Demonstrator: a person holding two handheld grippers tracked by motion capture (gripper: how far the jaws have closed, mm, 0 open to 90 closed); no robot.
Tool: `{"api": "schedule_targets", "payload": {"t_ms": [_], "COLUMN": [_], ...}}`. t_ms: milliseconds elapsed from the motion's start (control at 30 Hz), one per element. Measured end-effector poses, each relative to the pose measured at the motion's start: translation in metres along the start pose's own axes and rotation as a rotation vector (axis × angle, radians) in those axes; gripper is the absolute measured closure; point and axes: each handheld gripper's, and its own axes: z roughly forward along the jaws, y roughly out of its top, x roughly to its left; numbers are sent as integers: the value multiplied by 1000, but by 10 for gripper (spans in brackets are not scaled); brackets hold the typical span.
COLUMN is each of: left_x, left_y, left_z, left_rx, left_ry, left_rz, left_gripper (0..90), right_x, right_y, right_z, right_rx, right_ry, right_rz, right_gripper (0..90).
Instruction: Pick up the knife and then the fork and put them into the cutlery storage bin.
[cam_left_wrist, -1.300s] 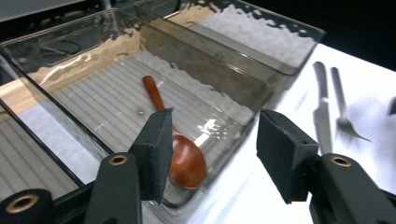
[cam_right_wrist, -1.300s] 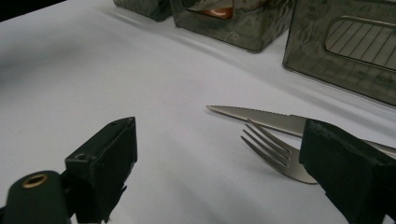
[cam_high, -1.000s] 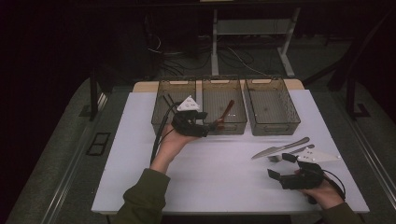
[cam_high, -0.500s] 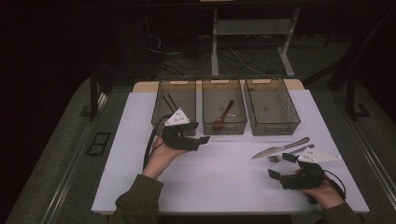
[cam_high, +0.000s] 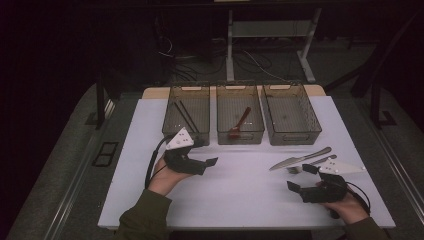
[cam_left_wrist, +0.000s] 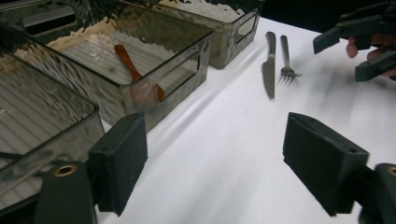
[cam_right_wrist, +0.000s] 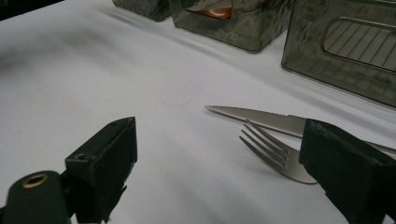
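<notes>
My left gripper (cam_high: 206, 154) hovers over the white table (cam_high: 240, 190), just in front of the left bin (cam_high: 186, 129) and middle bin (cam_high: 240, 135). Its jaws have just been opening, and the left gripper (cam_left_wrist: 215, 158) has nothing between them. A red spoon (cam_high: 240, 122) lies in the middle bin, and the spoon (cam_left_wrist: 135, 72) shows through the bin wall. My right gripper (cam_high: 300, 177) stands open at the near right, just short of a steel fork (cam_high: 312, 164) and knife (cam_high: 299, 159). Between the right gripper's (cam_right_wrist: 224, 163) jaws the fork (cam_right_wrist: 280, 156) lies on the table, untouched, with the knife (cam_right_wrist: 261, 119) beyond it.
Three smoky plastic bins stand in a row at the back of the table. The left one holds dark chopsticks (cam_high: 184, 114), and the right bin (cam_high: 291, 131) looks bare. Bare tabletop (cam_high: 245, 175) lies between the two hands. Dark floor surrounds the table.
The left gripper has drawn back from the middle bin toward the near left, with its jaws wider apart. The red spoon stays in that bin. The right hand has kept still.
</notes>
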Motion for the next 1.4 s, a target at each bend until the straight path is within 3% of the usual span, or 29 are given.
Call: {"api": "schedule_targets", "payload": {"t_ms": [367, 667, 1100, 1300, 1400], "left_x": [-9, -18, -15, -13, -14], "left_y": [-31, -52, -63, -64, -64], "left_z": [-22, -27, -27, -26, -25], "left_rx": [-8, -2, 25, 43, 47], "left_ry": [-8, -36, -37, -36, -28], "left_rz": [-10, -20, -57, -58, -48], "left_gripper": [111, 5, 0, 0, 0], "right_x": [0, 0, -3, -12, -21], "right_y": [0, 0, 3, 13, 20], "right_z": [0, 0, -3, -6, -9], "right_rx": [3, 9, 24, 66, 88], "right_ry": [-1, -2, 4, -14, -27], "right_rz": [-3, -4, 8, -23, -9], "right_gripper": [117, 116, 117, 117, 148]}}
